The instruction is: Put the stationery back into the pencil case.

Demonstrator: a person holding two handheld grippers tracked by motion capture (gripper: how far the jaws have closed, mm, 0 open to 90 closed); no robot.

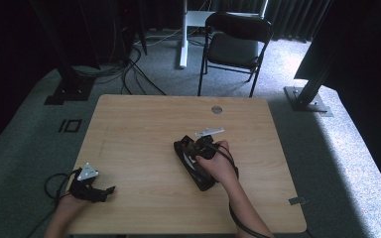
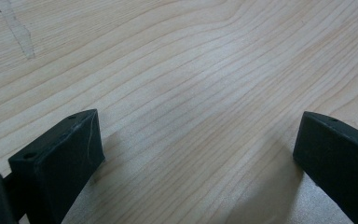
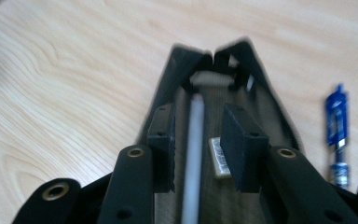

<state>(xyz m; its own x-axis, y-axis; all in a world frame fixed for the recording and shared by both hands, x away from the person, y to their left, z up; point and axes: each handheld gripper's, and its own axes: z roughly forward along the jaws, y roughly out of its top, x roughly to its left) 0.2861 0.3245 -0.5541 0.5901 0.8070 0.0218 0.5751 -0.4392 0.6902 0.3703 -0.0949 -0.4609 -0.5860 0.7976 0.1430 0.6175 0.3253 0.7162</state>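
Observation:
A black zip pouch (image 1: 194, 167) lies open on the wooden table (image 1: 139, 124), a little right of centre. My right gripper (image 1: 198, 151) hangs over it, held by a hand. In the right gripper view its jaws (image 3: 198, 126) reach into the open pouch (image 3: 261, 107), one on each side of a white pen (image 3: 195, 158), with a narrow gap on both sides of it. A blue pen (image 3: 338, 126) lies on the table to the right of the pouch. My left gripper (image 1: 104, 193) rests near the table's front left corner, wide open (image 2: 200, 135) over bare wood.
A small pale tag (image 3: 219, 161) sits inside the pouch beside the white pen. A round grommet (image 1: 217, 109) is set in the table's far edge. A black folding chair (image 1: 235, 42) stands beyond the table, with cables on the floor at the back left.

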